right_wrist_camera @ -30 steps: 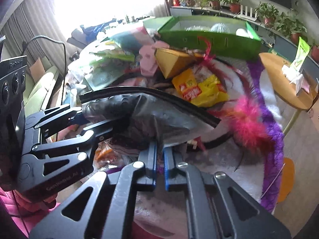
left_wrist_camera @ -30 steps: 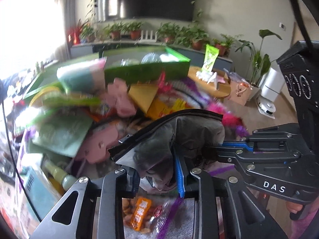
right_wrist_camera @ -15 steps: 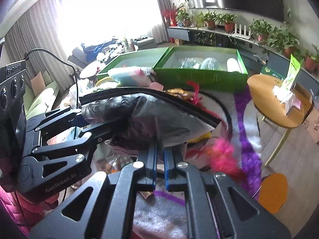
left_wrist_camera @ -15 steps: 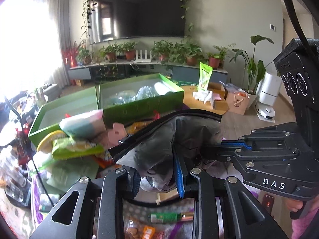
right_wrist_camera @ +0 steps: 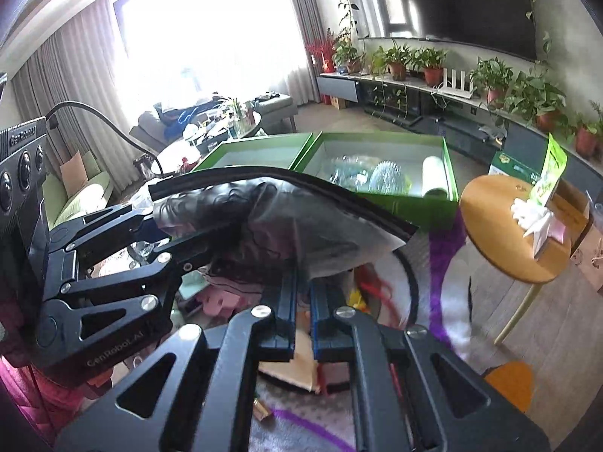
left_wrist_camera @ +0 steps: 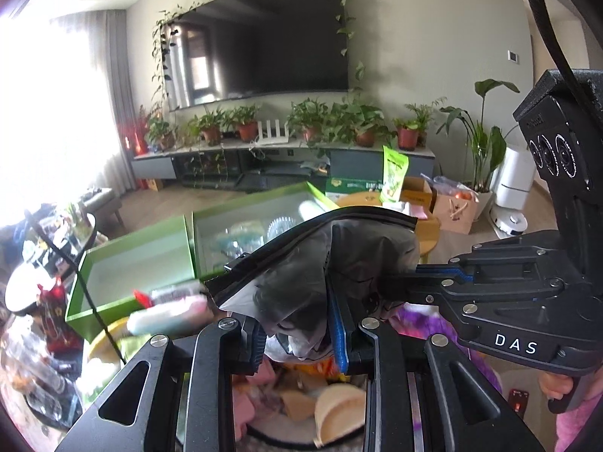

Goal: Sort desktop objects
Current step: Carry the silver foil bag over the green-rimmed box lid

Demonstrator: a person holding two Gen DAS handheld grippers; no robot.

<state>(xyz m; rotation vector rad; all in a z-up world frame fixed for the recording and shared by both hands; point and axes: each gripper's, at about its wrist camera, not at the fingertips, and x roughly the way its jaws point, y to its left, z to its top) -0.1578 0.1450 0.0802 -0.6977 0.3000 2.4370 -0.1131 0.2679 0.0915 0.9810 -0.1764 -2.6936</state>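
Grey translucent zip bag point(left_wrist_camera: 339, 263), black zipper rim: gripped by both tools, left gripper point(left_wrist_camera: 297, 335) jaws clamped on its lower fold, right gripper point(right_wrist_camera: 301, 301) jaws closed on its edge. Since a second ago: raised off the clutter pile point(left_wrist_camera: 301, 406); views tilted up, bag shape unchanged. Judged in transit to a bin. Green boxes point(right_wrist_camera: 377, 188) ahead, open-topped; right one part-filled, left one roomier. Round side table point(right_wrist_camera: 501, 233) near right.
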